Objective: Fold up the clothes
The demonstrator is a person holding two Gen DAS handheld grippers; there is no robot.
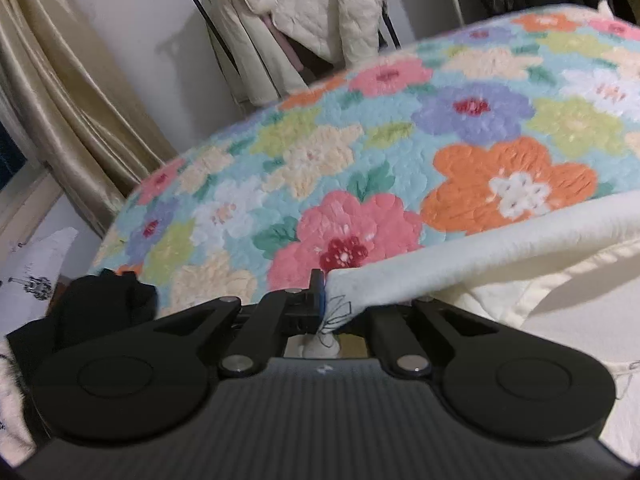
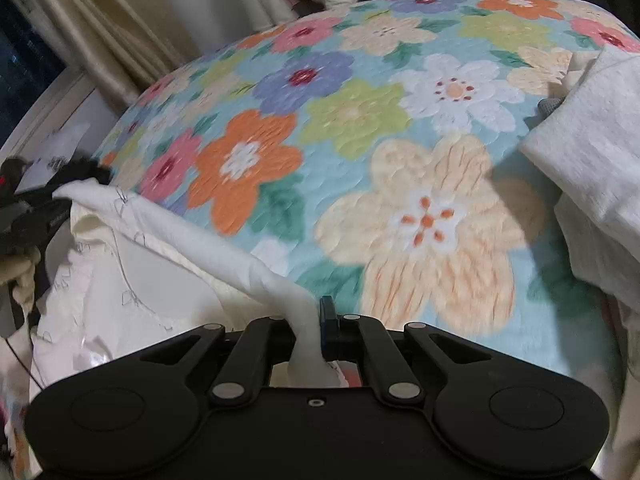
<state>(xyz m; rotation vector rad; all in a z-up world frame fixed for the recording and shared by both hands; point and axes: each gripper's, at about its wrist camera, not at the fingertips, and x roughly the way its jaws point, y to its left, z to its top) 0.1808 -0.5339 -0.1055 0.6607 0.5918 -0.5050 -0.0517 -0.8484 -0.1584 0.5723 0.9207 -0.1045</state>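
Note:
A cream-white garment [image 1: 480, 240] with thin dark line embroidery hangs stretched between my two grippers over a bed with a floral quilt [image 1: 360, 140]. In the left wrist view my left gripper [image 1: 323, 298] is shut on one end of the garment's edge, and the cloth bunches between its jaws. The right wrist view shows my right gripper [image 2: 318, 318] shut on the other end of the white garment [image 2: 180, 240]. From there the edge runs left to the left gripper [image 2: 36, 208]. The rest of the garment sags below that edge, toward the near side of the bed.
A light grey garment [image 2: 592, 152] lies on the floral quilt [image 2: 360, 120] at the right. A black garment [image 1: 100, 304] sits at the bed's near left corner. Beige curtains [image 1: 60, 80] and a hanging quilted cream jacket [image 1: 300, 8] stand behind the bed.

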